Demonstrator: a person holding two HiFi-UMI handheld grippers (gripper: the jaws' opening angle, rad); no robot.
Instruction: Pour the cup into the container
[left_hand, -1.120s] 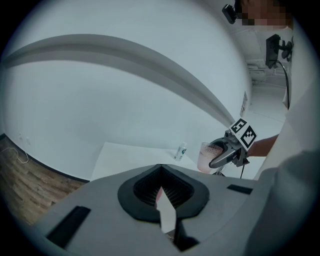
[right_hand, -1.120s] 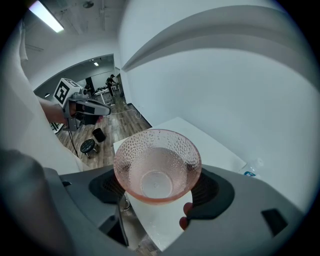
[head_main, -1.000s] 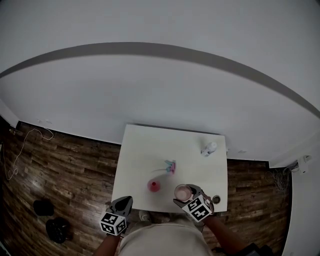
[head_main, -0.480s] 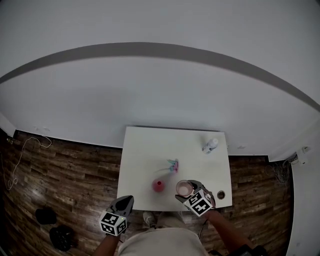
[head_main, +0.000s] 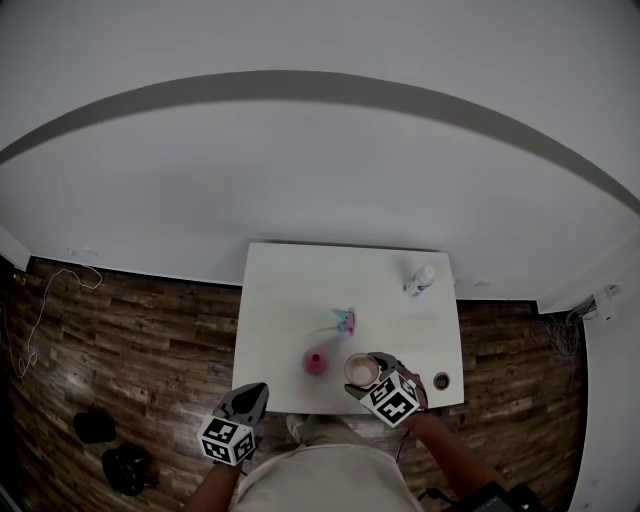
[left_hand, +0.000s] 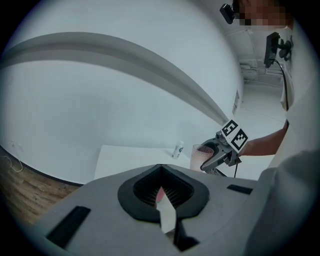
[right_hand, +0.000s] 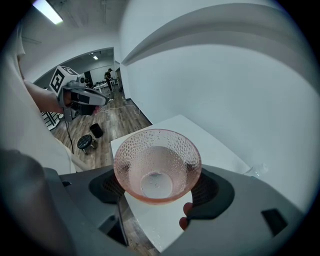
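A pink dimpled cup (head_main: 358, 369) hangs just above the white table's (head_main: 290, 290) front edge, with my right gripper (head_main: 370, 364) shut on it. In the right gripper view the cup (right_hand: 157, 157) stands upright between the jaws, a little liquid at its bottom. A small red container (head_main: 314, 364) stands on the table just left of the cup. My left gripper (head_main: 249, 396) hovers off the table's front left corner, shut and holding nothing. From the left gripper view, the cup (left_hand: 201, 156) and the right gripper's marker cube (left_hand: 234, 135) show ahead to the right.
A small white bottle (head_main: 420, 280) stands at the table's far right. A small pink and blue object (head_main: 346, 322) sits mid-table. A dark round thing (head_main: 441, 380) lies at the front right corner. Wooden floor surrounds the table, with dark objects (head_main: 112, 458) on it at left.
My right gripper has carried the cup slightly left, closer to the red container. The left gripper has stayed where it was.
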